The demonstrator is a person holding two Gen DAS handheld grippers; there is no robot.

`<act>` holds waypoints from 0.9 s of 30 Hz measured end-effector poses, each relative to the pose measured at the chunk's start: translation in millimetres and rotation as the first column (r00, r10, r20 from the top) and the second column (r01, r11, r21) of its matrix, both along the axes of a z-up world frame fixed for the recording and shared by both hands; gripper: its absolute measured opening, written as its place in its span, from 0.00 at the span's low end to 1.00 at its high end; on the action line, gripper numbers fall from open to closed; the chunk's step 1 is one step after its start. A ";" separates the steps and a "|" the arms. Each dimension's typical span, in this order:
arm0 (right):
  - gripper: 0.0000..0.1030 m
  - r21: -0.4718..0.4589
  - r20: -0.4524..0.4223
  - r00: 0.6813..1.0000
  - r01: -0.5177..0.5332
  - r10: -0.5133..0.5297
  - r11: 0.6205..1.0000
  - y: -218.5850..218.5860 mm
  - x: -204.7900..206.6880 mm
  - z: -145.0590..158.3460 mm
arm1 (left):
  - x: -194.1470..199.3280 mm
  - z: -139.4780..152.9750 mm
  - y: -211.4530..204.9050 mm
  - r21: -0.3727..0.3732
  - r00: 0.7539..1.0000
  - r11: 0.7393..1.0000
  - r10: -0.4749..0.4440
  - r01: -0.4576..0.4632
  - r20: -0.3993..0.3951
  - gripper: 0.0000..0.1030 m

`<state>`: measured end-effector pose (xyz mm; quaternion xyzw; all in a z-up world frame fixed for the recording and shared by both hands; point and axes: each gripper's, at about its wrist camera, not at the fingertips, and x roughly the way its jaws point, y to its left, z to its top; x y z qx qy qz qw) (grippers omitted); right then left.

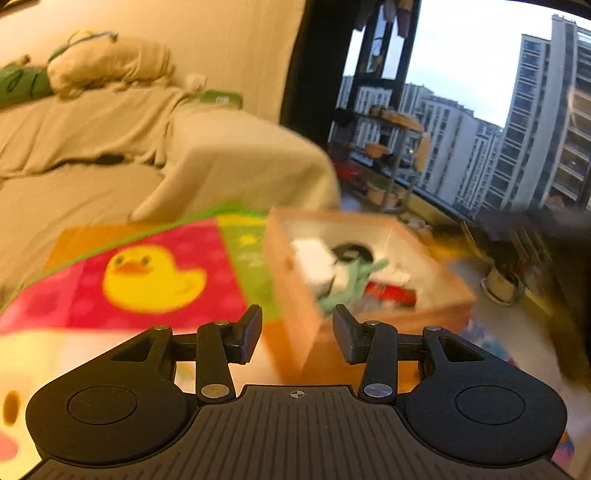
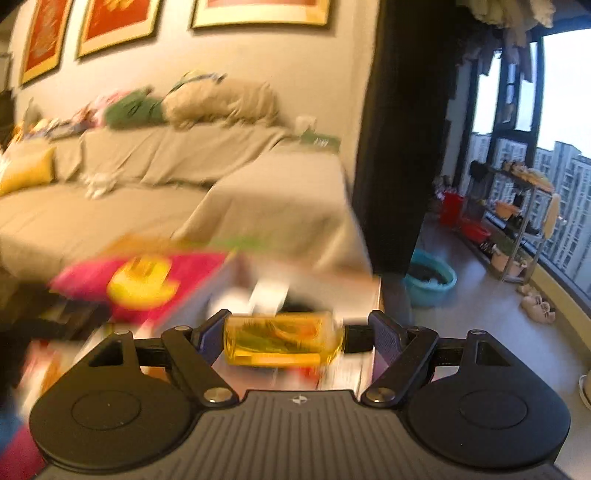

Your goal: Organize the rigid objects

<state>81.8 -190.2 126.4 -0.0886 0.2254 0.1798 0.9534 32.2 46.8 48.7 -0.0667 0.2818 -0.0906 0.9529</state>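
Right gripper [image 2: 297, 334] with a yellow bottle [image 2: 282, 341] lying crosswise between its jaws.

The bottle's dark cap [image 2: 357, 338] points right, its base against the left pad; whether the right pad presses the cap is lost in blur. Behind it lie a pink mat [image 2: 192, 280] with a yellow duck [image 2: 142, 282], a beige covered sofa [image 2: 155, 192], three framed pictures [image 2: 118, 22] on the wall, a teal basin [image 2: 430, 282] on the floor and a window [image 2: 565, 155] at right.

No words, brands or numbers can be read in either view. The only sign is a small crosshair mark moulded on each gripper's body, on the left gripper [image 1: 297, 334] and on the right gripper [image 2: 297, 334]. Any print on the bottle [image 2: 282, 339] is blurred.
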 end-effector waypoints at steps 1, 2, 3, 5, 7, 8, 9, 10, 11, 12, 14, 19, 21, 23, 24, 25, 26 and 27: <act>0.85 0.002 -0.017 1.000 0.019 -0.019 1.000 5.6 18.8 2.9 | -2.5 -4.4 5.6 0.008 1.000 1.000 0.003 -0.003 -0.027 0.45; 0.85 0.006 -0.038 0.999 0.028 -0.027 1.000 9.0 30.9 2.9 | -6.7 -9.1 9.8 0.021 0.999 1.000 0.008 -0.007 -0.052 0.45; 0.85 0.018 -0.065 0.997 0.042 -0.041 0.999 10.6 40.7 2.0 | -10.0 -14.8 13.6 0.044 0.997 0.999 0.011 -0.008 -0.082 0.45; 0.85 0.051 -0.112 0.991 0.078 -0.072 0.996 9.1 42.8 -3.8 | -19.4 -26.7 16.9 0.116 0.991 0.993 0.022 -0.007 -0.128 0.45; 0.85 0.093 -0.170 0.983 0.091 -0.074 0.991 5.6 30.5 -17.4 | -25.3 -38.1 16.1 0.187 0.988 0.982 0.033 -0.005 -0.150 0.45; 0.85 0.095 -0.194 0.978 0.101 -0.081 0.990 5.2 20.2 -26.6 | -26.8 -44.6 14.2 0.206 0.986 0.979 0.038 -0.004 -0.161 0.45; 0.85 0.082 -0.209 0.973 0.114 -0.094 0.990 6.0 9.6 -34.8 | -28.9 -49.8 11.9 0.214 0.986 0.977 0.044 -0.009 -0.161 0.46; 0.85 0.062 -0.221 0.969 0.130 -0.113 0.990 7.5 -1.6 -44.8 | -31.7 -51.8 9.4 0.223 0.989 0.975 0.051 -0.018 -0.142 0.46; 0.86 0.048 -0.225 0.966 0.142 -0.127 0.989 8.6 -12.2 -53.6 | -31.8 -52.4 6.0 0.226 0.989 0.974 0.052 -0.020 -0.138 0.46; 0.88 0.032 -0.229 0.963 0.154 -0.143 0.988 9.7 -22.3 -63.3 | -30.5 -52.1 4.1 0.211 0.989 0.977 0.050 -0.019 -0.141 0.47; 0.88 0.007 -0.252 0.955 0.163 -0.156 0.987 11.9 -37.9 -80.6 | -26.5 -52.5 -0.8 0.182 0.988 0.983 0.044 -0.016 -0.150 0.59; 0.94 -0.016 -0.306 0.939 0.161 -0.158 0.987 14.0 -50.7 -112.6 | -19.6 -59.8 -21.4 0.177 0.988 0.984 0.058 -0.032 -0.142 0.92; 1.00 -0.025 -0.291 0.937 0.197 -0.195 0.980 13.4 -52.2 -113.2 | -19.1 -61.2 -26.3 0.176 0.986 0.981 0.103 -0.079 -0.132 0.92; 1.00 -0.013 -0.310 0.927 0.219 -0.212 0.976 8.9 -48.9 -115.1 | -21.8 -63.3 -33.6 0.194 0.983 0.974 0.145 -0.122 -0.112 0.92; 1.00 -0.010 -0.308 0.926 0.226 -0.218 0.974 8.4 -48.1 -115.5 | -21.5 -64.5 -36.2 0.201 0.982 0.970 0.161 -0.138 -0.103 0.93; 1.00 -0.012 -0.306 0.926 0.228 -0.221 0.973 8.6 -48.1 -116.0 | -21.1 -65.3 -37.9 0.201 0.979 0.967 0.178 -0.156 -0.096 0.94; 1.00 -0.012 -0.304 0.927 0.229 -0.222 0.973 8.0 -49.2 -116.7 | -20.2 -65.9 -38.4 0.196 0.976 0.965 0.195 -0.175 -0.093 0.94; 1.00 -0.010 -0.301 0.927 0.230 -0.222 0.973 7.6 -49.7 -117.1 | -19.5 -66.0 -39.2 0.195 0.974 0.963 0.207 -0.187 -0.090 0.94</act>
